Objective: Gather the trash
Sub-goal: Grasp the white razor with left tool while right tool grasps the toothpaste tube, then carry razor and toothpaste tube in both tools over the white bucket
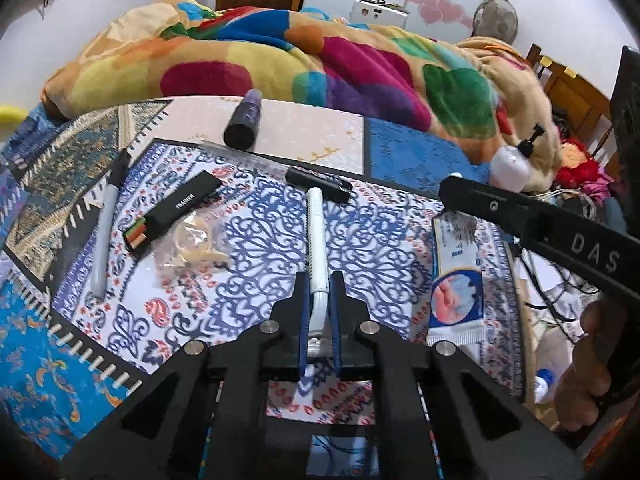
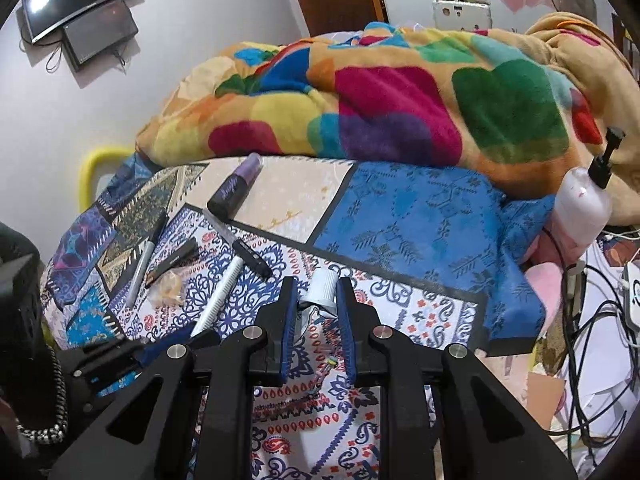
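gripping two pieces of trash at once on the patterned bedspread (image 1: 248, 264). left gripper (image 1: 320, 280) closed on the white razor (image 1: 316, 236), pads pinching the handle low, black head pointing to the far edge of the bedspread. right gripper (image 2: 318, 292) closed around the squeezed toothpaste tube (image 2: 320, 296), just under the white cap; seen from left wrist view, tube (image 1: 456, 280) lies near the right edge.

to do the lift well: raise both straight up & slow, no twist, bc razor is held at one end only and may swing; tube is soft and flat, so grip prob slips if pulled sideways. keeping clear of the black box (image 1: 176, 208) and the clear plastic wrapper (image 1: 196, 244) just beside the razor.

also left on the bedspread: grey marker (image 1: 106, 232) toward left edge, dark purple bottle (image 1: 244, 120) near far edge, black pen (image 2: 252, 256). pump bottle (image 2: 580, 208) at right edge, content not clear. no trash bin or bag visible in both views, so drop place cannot be told.
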### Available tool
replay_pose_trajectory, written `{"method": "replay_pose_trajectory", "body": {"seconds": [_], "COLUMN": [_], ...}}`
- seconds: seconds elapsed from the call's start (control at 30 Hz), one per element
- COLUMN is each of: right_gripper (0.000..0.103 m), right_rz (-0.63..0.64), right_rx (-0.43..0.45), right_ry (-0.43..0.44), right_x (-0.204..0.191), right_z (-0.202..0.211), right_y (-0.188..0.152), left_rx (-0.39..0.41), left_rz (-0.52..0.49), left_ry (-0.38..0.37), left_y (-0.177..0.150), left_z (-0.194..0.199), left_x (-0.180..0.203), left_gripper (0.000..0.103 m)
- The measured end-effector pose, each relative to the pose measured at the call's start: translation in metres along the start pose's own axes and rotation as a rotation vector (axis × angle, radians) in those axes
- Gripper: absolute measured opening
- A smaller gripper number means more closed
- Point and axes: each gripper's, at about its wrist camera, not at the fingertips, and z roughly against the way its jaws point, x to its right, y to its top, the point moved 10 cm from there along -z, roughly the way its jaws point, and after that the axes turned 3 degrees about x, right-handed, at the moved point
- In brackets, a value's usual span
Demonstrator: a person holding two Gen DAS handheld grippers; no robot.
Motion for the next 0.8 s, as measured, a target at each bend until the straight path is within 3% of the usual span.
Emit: {"method": "replay_pose_trajectory", "body": {"seconds": [0.33,0.8], "right_gripper": [0.018,0.018], "right_rz": [0.023,0.144], "right_rx": [0.03,0.106], "right_ry": [-0.003,0.048], "right_x": [-0.01,-0.092], "right_z": [0.023,0.092], "right_y": [0.008,0.014], "left_rx": [0.038,0.192], "left_rz": [-0.029,-0.003], "left_ry": [0.048,0.112], "left_y": [0.0,0.006], "left_z": [0.037,0.168], "left_x": [0.004,-0.021], "left_gripper": [0.008,0.008]}}
